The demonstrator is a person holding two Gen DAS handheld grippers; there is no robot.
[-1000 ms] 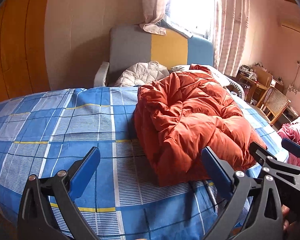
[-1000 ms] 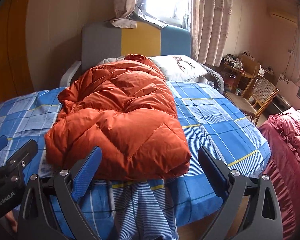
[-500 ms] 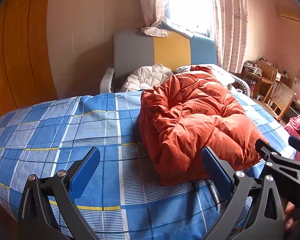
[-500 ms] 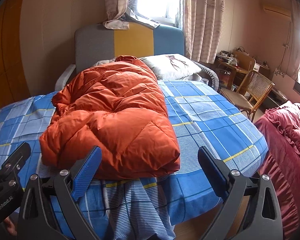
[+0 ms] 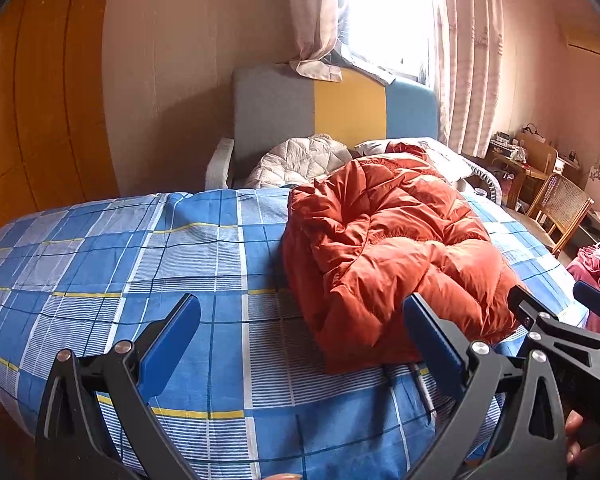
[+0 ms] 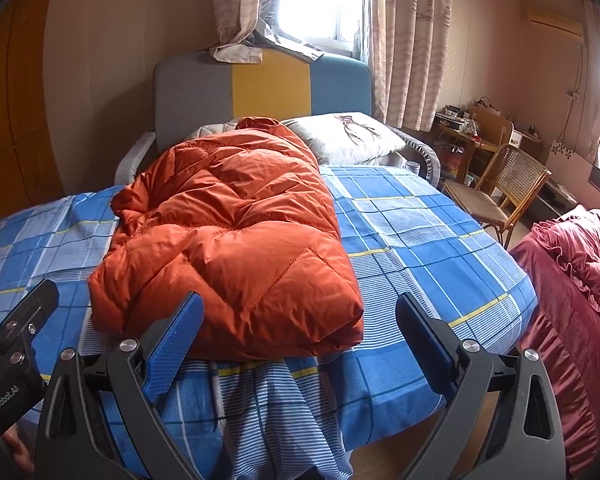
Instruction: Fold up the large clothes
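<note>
An orange puffy jacket (image 6: pixel 228 240) lies folded in a thick bundle on the bed (image 6: pixel 412 220), on top of the blue checked sheet (image 5: pixel 140 264), its near edge close to the foot of the bed. Both claws are held back from it, touching nothing. The left claw (image 5: pixel 300 328) stands wide, empty, to the jacket's left. The right claw (image 6: pixel 298 324) is just as wide and empty, facing the jacket's front edge. A pillow (image 6: pixel 352 136) sits by the headboard (image 6: pixel 260 84).

Bright curtained window (image 6: pixel 320 0), tricolour headboard (image 6: pixel 260 88), blue plaid bed (image 6: pixel 420 240), wicker chair (image 6: pixel 504 184), wooden wardrobe (image 5: pixel 40 120)
</note>
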